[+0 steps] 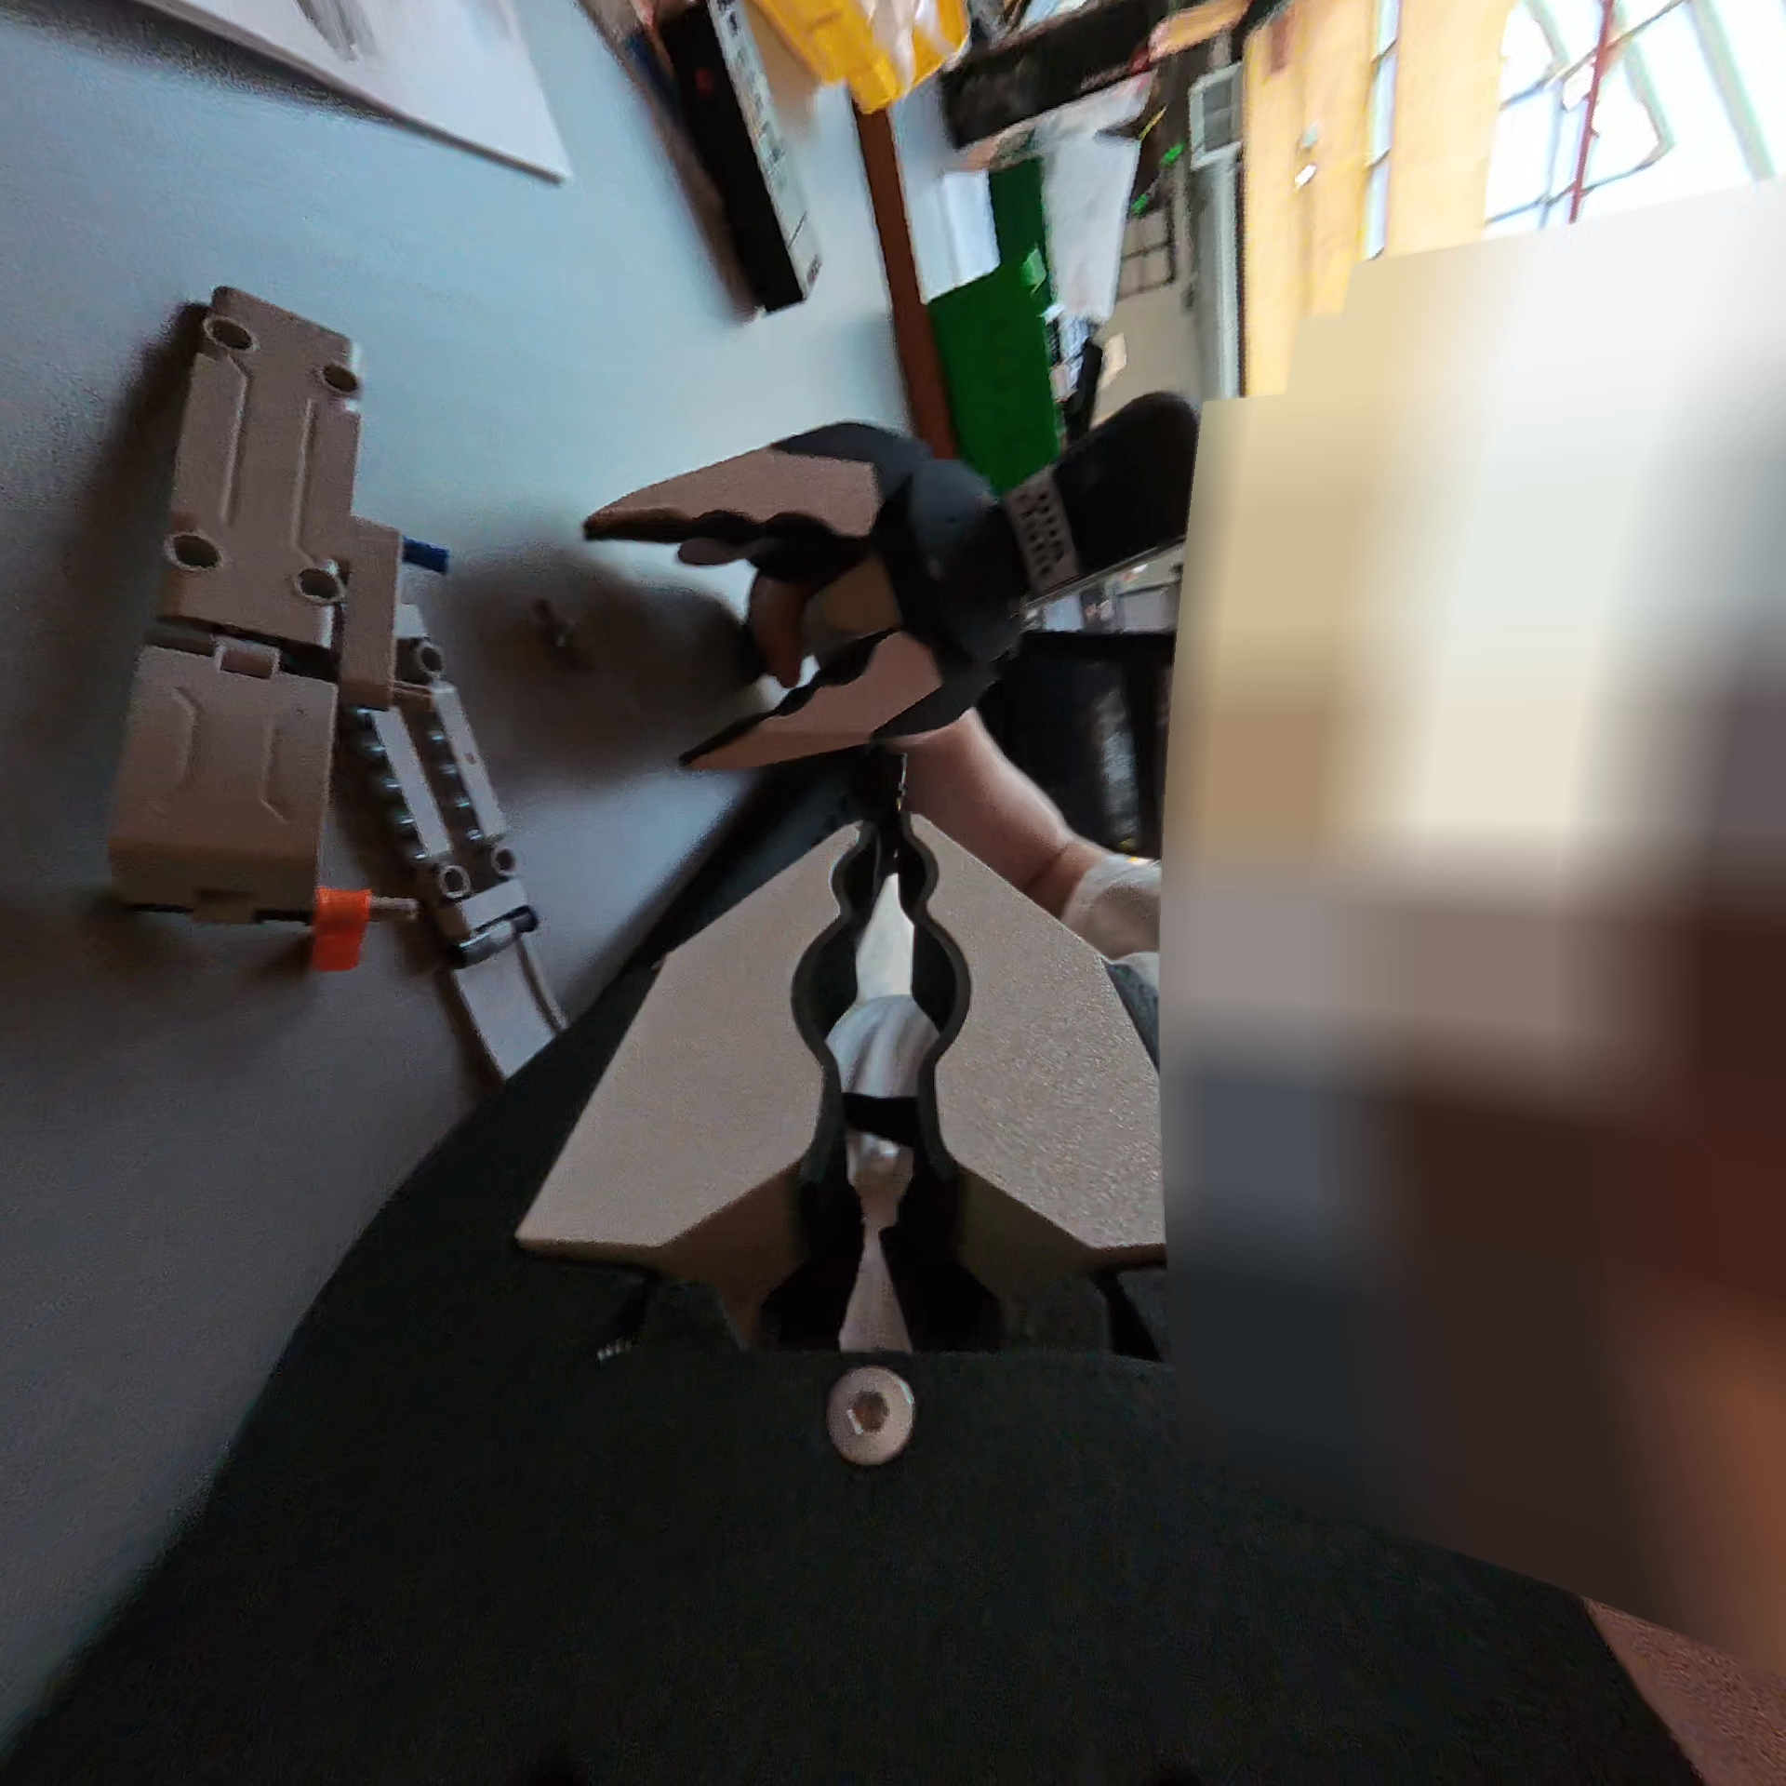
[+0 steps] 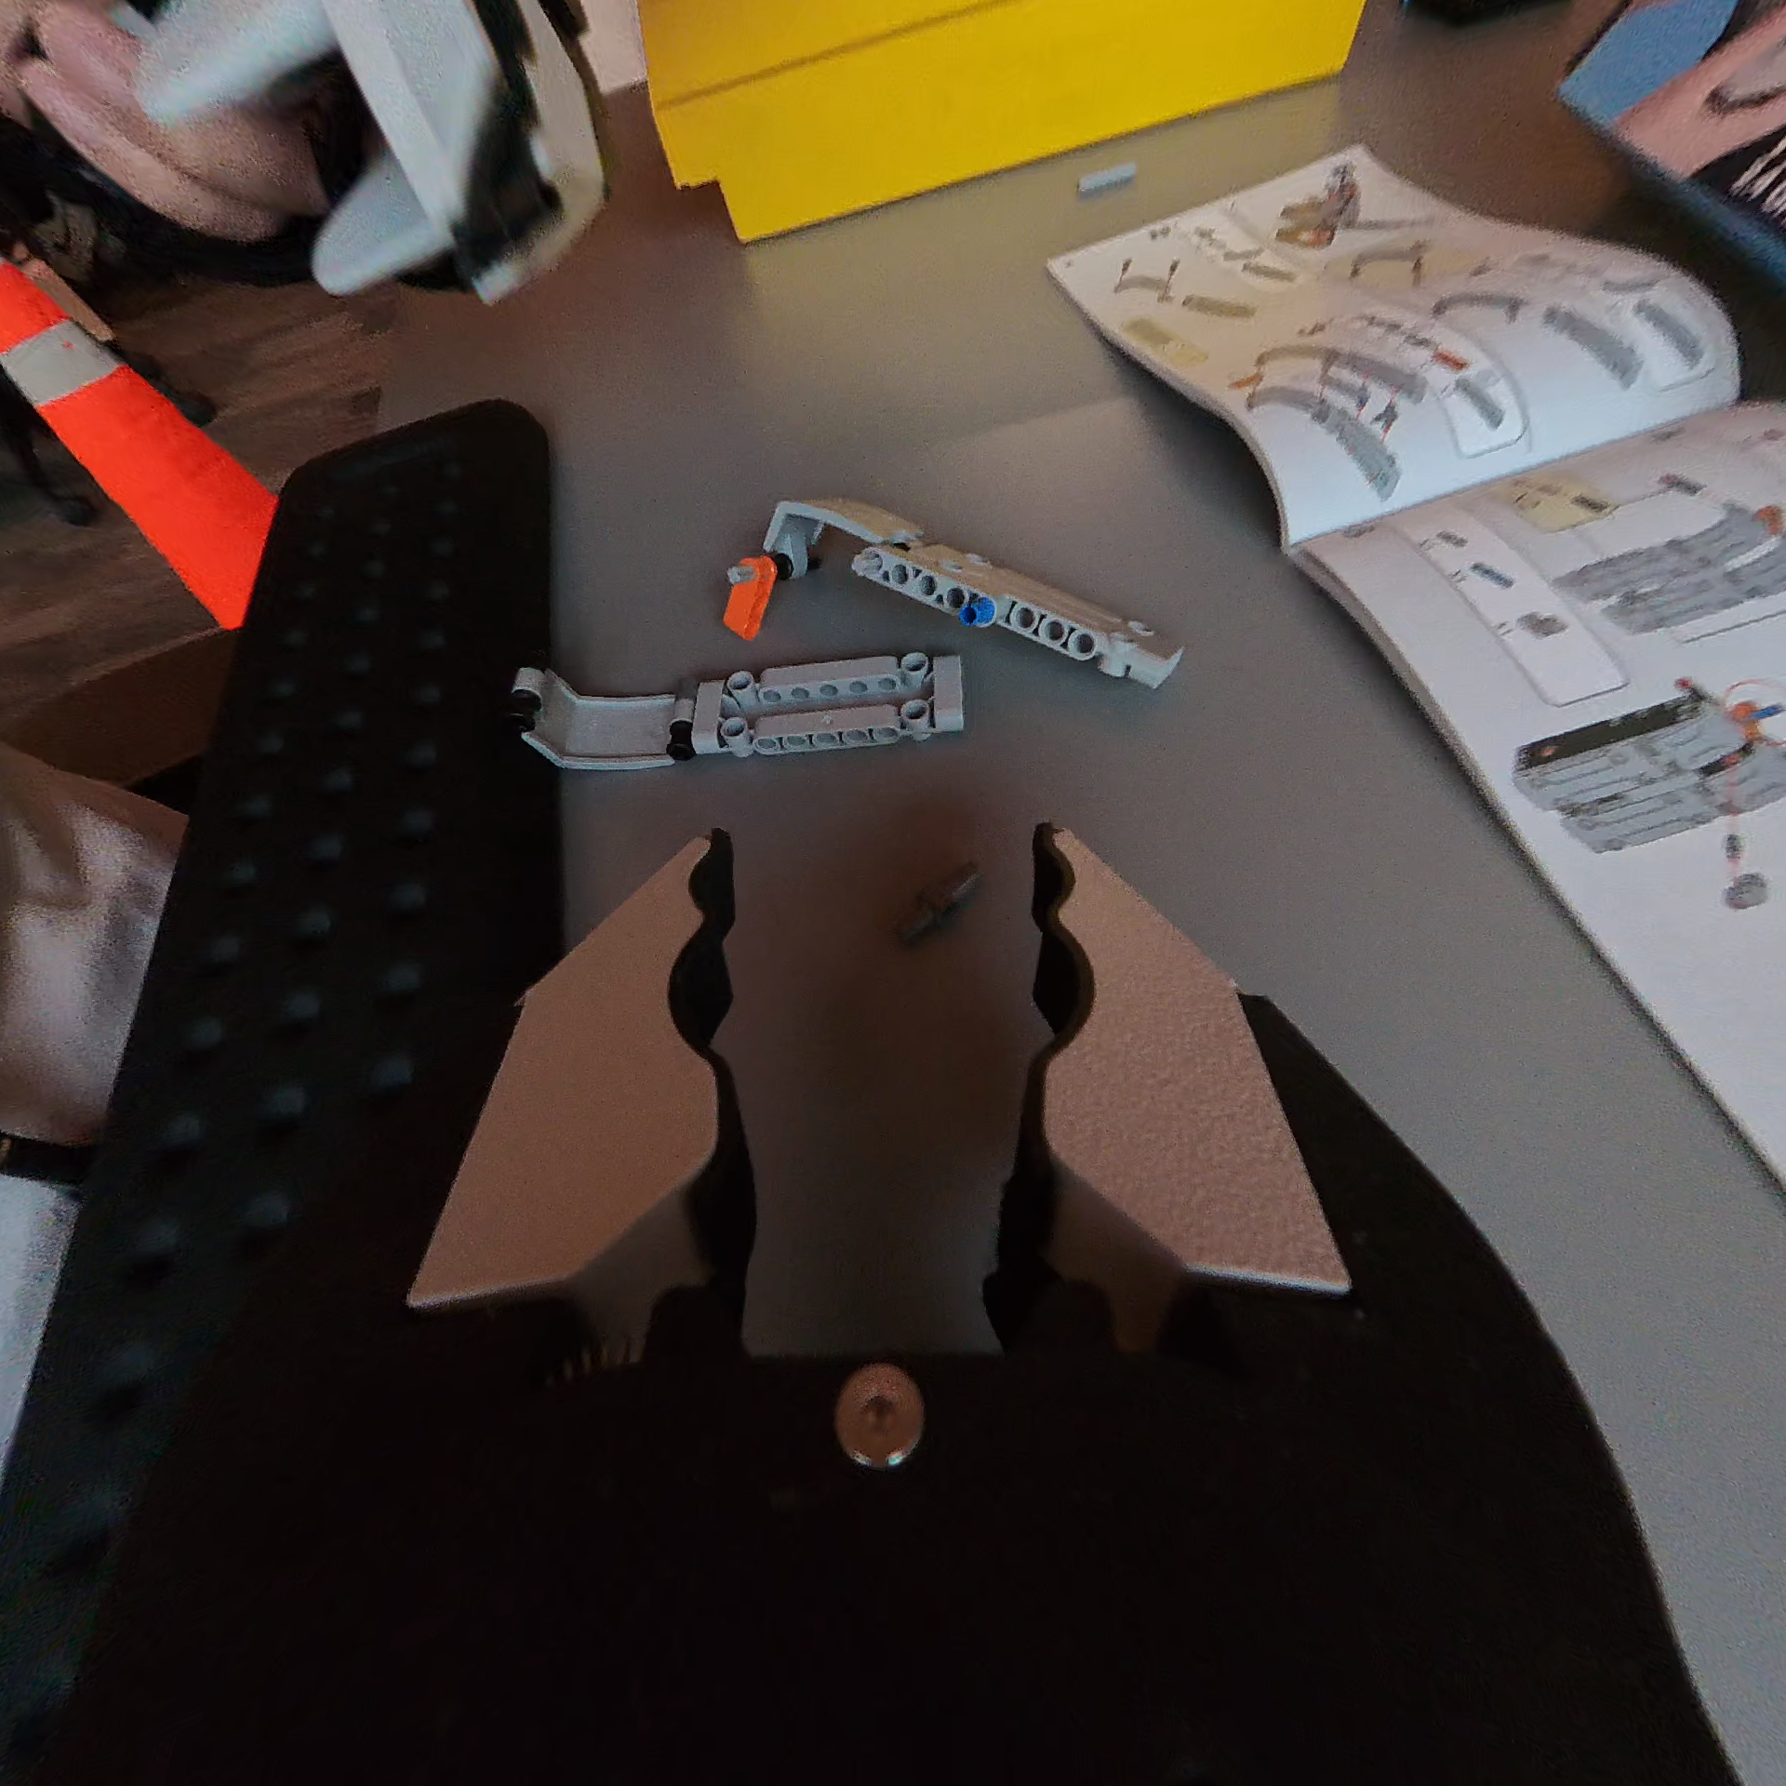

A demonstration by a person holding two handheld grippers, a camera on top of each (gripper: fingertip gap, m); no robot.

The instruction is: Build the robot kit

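Observation:
My right gripper [image 2: 879, 841] is open, low over the grey table [image 2: 1256, 966]. A small dark grey pin [image 2: 937, 904] lies on the table between its fingertips, touching neither. Beyond it lie two grey brick assemblies: one with a curved panel [image 2: 744, 715], and one beam [image 2: 1015, 609] with a blue pin and an orange piece [image 2: 749, 604]. My left gripper [image 1: 884, 831] is shut, raised and tilted. I cannot tell if anything is pinched at its tips. The left wrist view shows the right gripper [image 1: 638, 638], the pin [image 1: 556, 623] and the assemblies [image 1: 242, 580].
A yellow box [image 2: 966, 97] stands at the back. An open instruction booklet [image 2: 1450, 435] lies at the right. A black perforated slab [image 2: 338, 773] runs along the left, and an orange cone [image 2: 126, 435] stands off the table edge. A forearm [image 1: 1015, 821] holds the right gripper.

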